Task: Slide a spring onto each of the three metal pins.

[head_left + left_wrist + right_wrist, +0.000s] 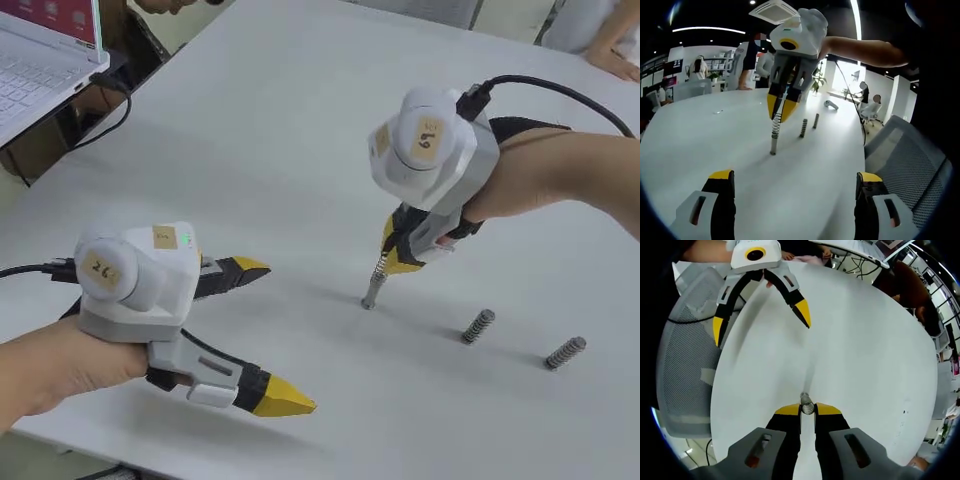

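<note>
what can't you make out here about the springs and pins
- Head view: the body of the right gripper hides its tips and the top of the spring.
- Right gripper view: the spring and the shut jaws cover the pin.
- Head and left gripper views: the two other springs are too small to show whether pins stand inside.
- Head view: the left edge cuts off the laptop.

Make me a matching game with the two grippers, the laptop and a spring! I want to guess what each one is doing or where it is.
Things:
1. left gripper
2. right gripper
3. laptop
4. rightmost spring

States or places:
A. stands on the table, away from both grippers
B. shut on the held spring
C. open, holding nothing
D. top-left corner of the head view

Pairs: 1-C, 2-B, 3-D, 4-A
</note>
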